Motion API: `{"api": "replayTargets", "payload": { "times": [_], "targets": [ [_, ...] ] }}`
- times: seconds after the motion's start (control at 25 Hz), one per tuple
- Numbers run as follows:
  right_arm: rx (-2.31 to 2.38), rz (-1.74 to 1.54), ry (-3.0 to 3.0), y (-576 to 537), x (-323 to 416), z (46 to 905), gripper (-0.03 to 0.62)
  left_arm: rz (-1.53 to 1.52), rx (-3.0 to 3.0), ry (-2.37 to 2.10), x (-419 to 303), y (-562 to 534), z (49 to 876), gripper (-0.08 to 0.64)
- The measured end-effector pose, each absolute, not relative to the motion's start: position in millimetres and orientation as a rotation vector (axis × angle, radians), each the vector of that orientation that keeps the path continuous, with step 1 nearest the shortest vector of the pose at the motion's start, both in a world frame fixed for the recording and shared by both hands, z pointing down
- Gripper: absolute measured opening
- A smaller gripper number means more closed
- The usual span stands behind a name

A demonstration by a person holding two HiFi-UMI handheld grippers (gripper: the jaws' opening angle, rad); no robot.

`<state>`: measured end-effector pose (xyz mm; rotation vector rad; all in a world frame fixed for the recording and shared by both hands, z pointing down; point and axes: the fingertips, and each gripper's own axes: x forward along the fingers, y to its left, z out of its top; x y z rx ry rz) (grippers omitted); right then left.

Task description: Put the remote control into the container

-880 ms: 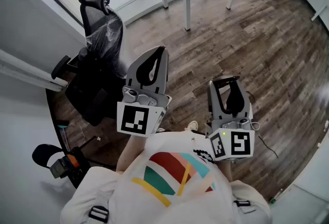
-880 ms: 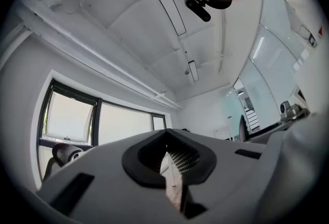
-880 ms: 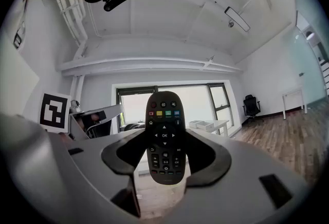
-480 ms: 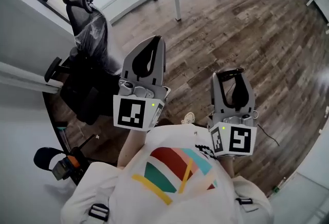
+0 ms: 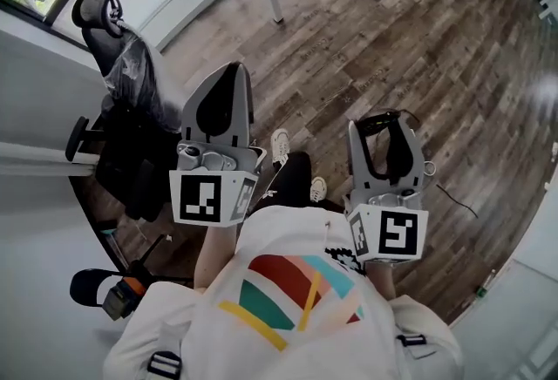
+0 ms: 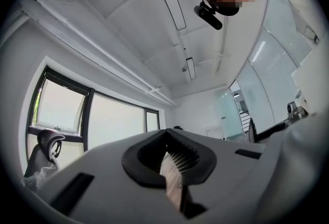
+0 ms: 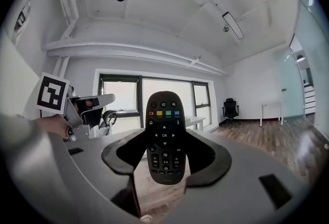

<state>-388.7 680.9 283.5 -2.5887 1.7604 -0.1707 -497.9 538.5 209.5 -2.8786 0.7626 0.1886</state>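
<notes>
R tongs clamped on remote control. Remote held upright, buttons toward camera, level over wood floor. L tongs closed to narrow slit, nothing held. Container not seen in any view. Step judged: transport w/ remote in grip. Next: container to be located, remote brought over opening, grip released.

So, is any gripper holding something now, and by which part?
The right gripper holds the remote control by the sides of its lower half; the left gripper holds nothing.
</notes>
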Motion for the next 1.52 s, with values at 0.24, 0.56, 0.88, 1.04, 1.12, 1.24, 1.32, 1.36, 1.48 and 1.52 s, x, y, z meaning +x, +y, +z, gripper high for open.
{"api": "replayTargets", "payload": {
  "times": [0.24,0.56,0.88,1.04,1.12,1.24,1.32,1.36,1.48,1.52],
  "targets": [
    [-2.705,-0.203,1.590,690.7,-356.7,297.2,0.242,0.196,-2.917,0.674,-463.2,519.2,223.4,0.003],
    [-2.806,-0.225,1.462,668.1,-318.3,297.2,0.242,0.254,-2.945,0.587,-411.2,481.4,209.2,0.003],
    [-2.815,-0.225,1.524,624.4,-293.6,307.3,0.242,0.298,-2.939,0.527,-379.0,468.4,204.0,0.003],
    [-2.802,-0.223,1.569,589.6,-278.8,307.1,0.242,0.307,-2.927,0.528,-362.8,445.8,202.9,0.003],
    [-2.798,-0.212,1.593,571.7,-272.4,306.5,0.242,0.291,-2.929,0.543,-357.2,429.6,207.6,0.003],
    [-2.785,-0.194,1.620,547.0,-262.5,307.6,0.242,0.246,-2.946,0.563,-346.4,403.3,219.6,0.003],
    [-2.786,-0.189,1.627,531.9,-255.1,307.5,0.242,0.237,-2.954,0.578,-339.6,385.6,222.6,0.003],
    [-2.788,-0.184,1.626,524.9,-251.9,306.4,0.242,0.233,-2.956,0.587,-337.0,376.2,223.3,0.003],
    [-2.765,-0.114,1.611,509.2,-246.8,296.9,0.242,0.228,-2.968,0.606,-328.5,348.4,229.5,0.003],
    [-2.746,-0.090,1.596,506.0,-245.1,293.5,0.242,0.227,-2.976,0.612,-324.6,340.0,233.8,0.003]
  ]
}}
